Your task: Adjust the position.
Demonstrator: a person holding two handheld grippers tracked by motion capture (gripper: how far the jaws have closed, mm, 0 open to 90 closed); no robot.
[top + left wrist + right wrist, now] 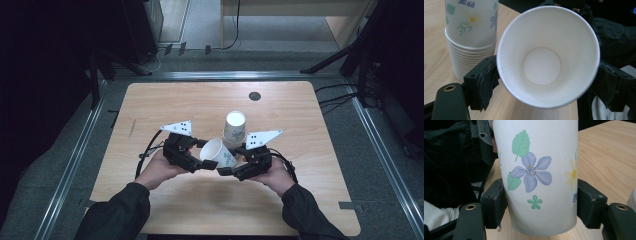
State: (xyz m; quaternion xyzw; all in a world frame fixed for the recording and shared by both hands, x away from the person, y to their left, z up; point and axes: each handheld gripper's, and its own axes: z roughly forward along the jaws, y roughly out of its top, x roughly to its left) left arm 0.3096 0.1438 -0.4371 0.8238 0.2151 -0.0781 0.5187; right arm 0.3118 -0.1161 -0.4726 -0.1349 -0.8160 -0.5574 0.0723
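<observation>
A white paper cup with a flower print (pixel 218 153) hangs tilted above the table between both grippers. Its open mouth faces my left gripper (pixel 206 154). In the left gripper view I look straight into the empty cup (pixel 541 62), and the left gripper (pixel 546 82) has a pad pressed against each side just behind the rim. In the right gripper view the right gripper (pixel 541 205) is shut on the cup's printed wall (pixel 539 175) near its base. A stack of the same cups (pixel 235 127) stands upright just behind.
The wooden table (pixel 300 110) has a small dark round inset (pixel 255 96) near its far edge. The cup stack (pixel 471 37) stands close to the left jaw. Metal rails run along the table's sides, and dark stands rise beyond the far edge.
</observation>
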